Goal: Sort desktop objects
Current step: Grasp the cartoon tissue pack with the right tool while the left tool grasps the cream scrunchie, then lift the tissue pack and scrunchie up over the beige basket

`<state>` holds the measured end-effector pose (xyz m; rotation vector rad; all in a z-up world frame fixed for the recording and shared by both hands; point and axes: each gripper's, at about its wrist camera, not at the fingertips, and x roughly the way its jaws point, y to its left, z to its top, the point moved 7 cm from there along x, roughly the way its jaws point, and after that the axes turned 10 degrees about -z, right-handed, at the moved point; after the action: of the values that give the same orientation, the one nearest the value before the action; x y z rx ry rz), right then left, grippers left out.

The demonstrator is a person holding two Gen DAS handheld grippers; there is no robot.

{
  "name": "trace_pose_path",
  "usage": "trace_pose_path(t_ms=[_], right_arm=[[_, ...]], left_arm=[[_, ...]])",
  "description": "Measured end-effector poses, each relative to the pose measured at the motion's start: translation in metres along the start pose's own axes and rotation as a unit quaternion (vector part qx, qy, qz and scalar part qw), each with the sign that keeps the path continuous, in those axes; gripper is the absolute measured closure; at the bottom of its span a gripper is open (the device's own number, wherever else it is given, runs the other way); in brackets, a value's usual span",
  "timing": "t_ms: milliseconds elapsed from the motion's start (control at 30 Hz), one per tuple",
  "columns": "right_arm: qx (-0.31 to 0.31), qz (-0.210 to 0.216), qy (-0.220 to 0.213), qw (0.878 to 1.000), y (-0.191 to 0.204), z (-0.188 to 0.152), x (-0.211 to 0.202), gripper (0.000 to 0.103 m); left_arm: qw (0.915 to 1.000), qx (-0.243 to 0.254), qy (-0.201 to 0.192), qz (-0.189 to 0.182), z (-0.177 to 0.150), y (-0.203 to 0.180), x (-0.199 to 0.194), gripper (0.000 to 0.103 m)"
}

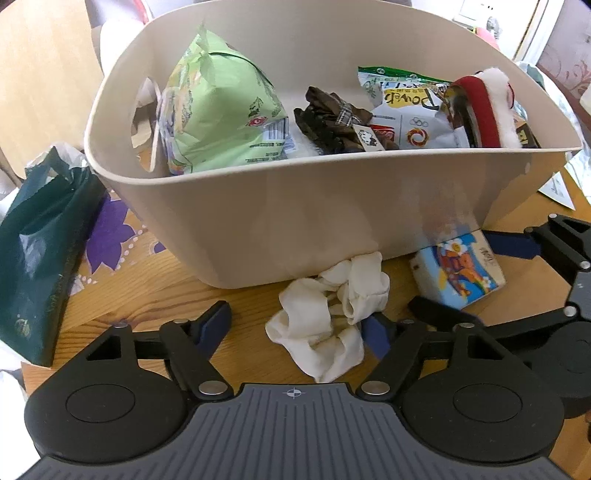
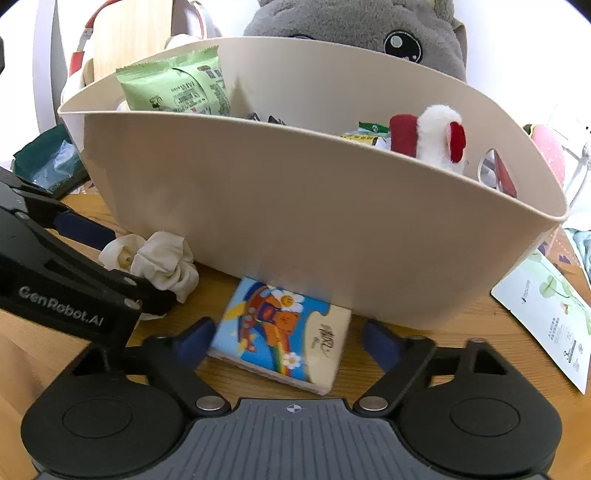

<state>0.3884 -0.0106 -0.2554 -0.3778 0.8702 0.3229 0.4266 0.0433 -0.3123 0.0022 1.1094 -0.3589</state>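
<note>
A beige plastic basket [image 1: 325, 221] stands on the wooden table and holds a green snack bag [image 1: 218, 107], a brown item, a white packet and a red-and-white plush piece [image 1: 487, 107]. A crumpled white cloth [image 1: 328, 325] lies in front of it, between the open fingers of my left gripper [image 1: 295, 325]. A blue cartoon tissue pack [image 2: 280, 336] lies by the basket's base [image 2: 317, 221], between the open fingers of my right gripper [image 2: 288, 339]. The tissue pack [image 1: 458, 273] and the right gripper [image 1: 469, 280] also show in the left wrist view.
A dark green plastic bag [image 1: 37, 258] lies at the left on a purple-flowered mat. A white leaflet [image 2: 546, 317] lies at the right. A grey plush toy [image 2: 362, 26] sits behind the basket.
</note>
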Motion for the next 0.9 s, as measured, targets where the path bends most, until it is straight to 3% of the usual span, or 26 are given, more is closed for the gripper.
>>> trace_pose_path(t_ms=[167,533,633,900], right_arm=[[0.006,-0.001,0.001,1.000,-0.002,0.001,-0.001,0.033],[0.028,-0.015,0.013,0.999,-0.022,-0.004,-0.003,0.035],[0.026,-0.013,0.016,0.999,-0.026,-0.008,-0.006,0.035],[0.028,-0.008,0.017,0.999,-0.040,-0.016,-0.022,0.036]], left_arm=[[0.9998,0.016,0.001,0.005,-0.003,0.000,-0.002,0.042],[0.9999,0.014,0.010,0.002,-0.006,-0.011,-0.005,0.076],[0.9997,0.022,0.014,0.004,-0.009,-0.014,-0.007,0.081],[0.9995,0.027,0.012,0.014,-0.013,-0.020,-0.019,0.084]])
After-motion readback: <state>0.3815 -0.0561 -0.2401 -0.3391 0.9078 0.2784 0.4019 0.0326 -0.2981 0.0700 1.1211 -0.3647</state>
